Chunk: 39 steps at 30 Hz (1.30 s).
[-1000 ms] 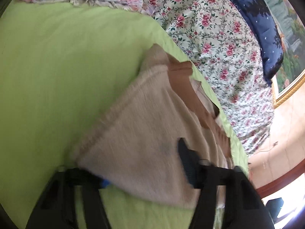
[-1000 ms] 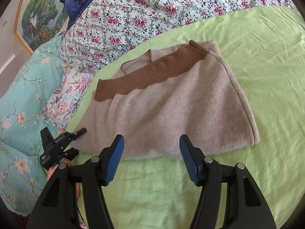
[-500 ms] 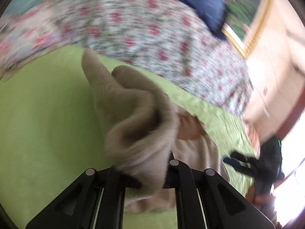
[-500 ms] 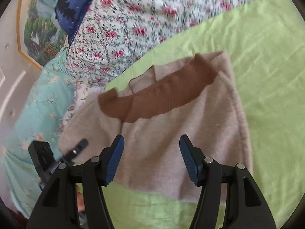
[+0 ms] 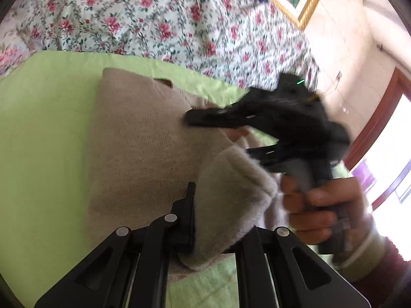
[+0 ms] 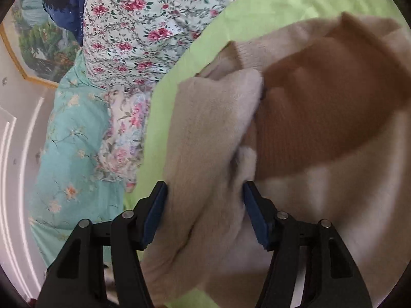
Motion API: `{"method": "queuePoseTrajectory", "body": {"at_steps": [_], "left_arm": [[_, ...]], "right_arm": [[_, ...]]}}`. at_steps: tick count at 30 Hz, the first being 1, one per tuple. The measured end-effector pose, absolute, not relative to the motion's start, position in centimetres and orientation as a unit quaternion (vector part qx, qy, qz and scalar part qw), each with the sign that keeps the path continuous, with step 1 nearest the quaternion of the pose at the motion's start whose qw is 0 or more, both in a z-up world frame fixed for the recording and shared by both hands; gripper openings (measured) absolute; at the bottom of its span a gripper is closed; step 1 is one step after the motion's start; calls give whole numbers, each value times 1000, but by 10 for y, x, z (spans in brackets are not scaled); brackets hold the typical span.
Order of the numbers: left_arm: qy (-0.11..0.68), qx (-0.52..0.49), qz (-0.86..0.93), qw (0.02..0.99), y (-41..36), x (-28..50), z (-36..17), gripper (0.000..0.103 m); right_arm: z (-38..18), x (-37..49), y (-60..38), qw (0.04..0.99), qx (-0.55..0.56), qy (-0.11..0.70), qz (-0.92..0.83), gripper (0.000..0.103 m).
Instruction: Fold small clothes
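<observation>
1. Lying on the green bed sheet [image 5: 46, 133], the beige knit sweater [image 5: 138, 138] fills the centre of the left wrist view and most of the right half of the right wrist view, where a brown ribbed band [image 6: 321, 118] crosses it at centre right.
2. A folded-up flap of the sweater rises at the lower middle of the left wrist view, and the left claw [image 5: 205, 220] is clamped tight on it, its fingers almost meeting with the knit bunched between them.
3. In the right wrist view the same raised fold [image 6: 205, 154] hangs down the middle of the frame, in front of the brown band.
4. The right claw [image 6: 204, 213] stands apart, its blue pads [image 6: 154, 213] on either side of the fold; whether the pads touch the cloth cannot be told through the blur.
5. In the left wrist view the right claw appears as a blurred black body at centre right, above the sweater, held by a hand [image 5: 321, 205] at lower right with a dark red sleeve [image 5: 385, 269] below it.
6. A floral quilt [image 5: 154, 18] runs across the top of the left wrist view, beyond the sheet's far edge.
7. A teal flowered cover [image 6: 74, 154] lies at left in the right wrist view.
8. A gold-framed picture [image 5: 305, 2] sits at upper right of the left wrist view.
</observation>
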<state>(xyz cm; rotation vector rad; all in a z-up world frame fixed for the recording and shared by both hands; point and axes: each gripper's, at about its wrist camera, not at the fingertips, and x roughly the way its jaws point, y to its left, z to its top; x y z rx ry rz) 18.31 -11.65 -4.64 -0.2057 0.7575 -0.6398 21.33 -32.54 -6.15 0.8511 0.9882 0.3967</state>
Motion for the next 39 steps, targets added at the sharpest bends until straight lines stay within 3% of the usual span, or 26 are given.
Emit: {"method": "queuePoseTrajectory", "body": {"at_steps": [4, 6, 8, 15, 16, 18, 20, 29, 39], "left_arm": [[351, -131, -296, 879, -97, 185, -34, 7], [348, -140, -296, 878, -91, 188, -31, 7], [348, -141, -299, 877, -89, 189, -30, 7], [347, -138, -307, 876, -95, 184, -31, 7], [347, -138, -307, 875, -95, 183, -31, 7], [346, -140, -309, 875, -93, 184, -30, 7], [346, -137, -309, 875, -92, 185, -29, 7], [323, -90, -369, 867, -158, 171, -1, 7], [395, -48, -401, 825, -264, 176, -60, 7]], "right_arm": [[-53, 217, -319, 787, 380, 458, 163, 67], [-45, 206, -321, 798, 366, 456, 146, 80], [-45, 198, -328, 798, 369, 456, 141, 85], [-69, 221, -328, 750, 428, 468, 187, 84], [-72, 227, -324, 743, 436, 469, 194, 83], [-77, 238, -320, 736, 449, 463, 205, 40], [-73, 244, -320, 740, 451, 453, 207, 29], [19, 191, -366, 857, 300, 393, 146, 24], [-19, 164, -418, 876, 204, 433, 50, 20]]}}
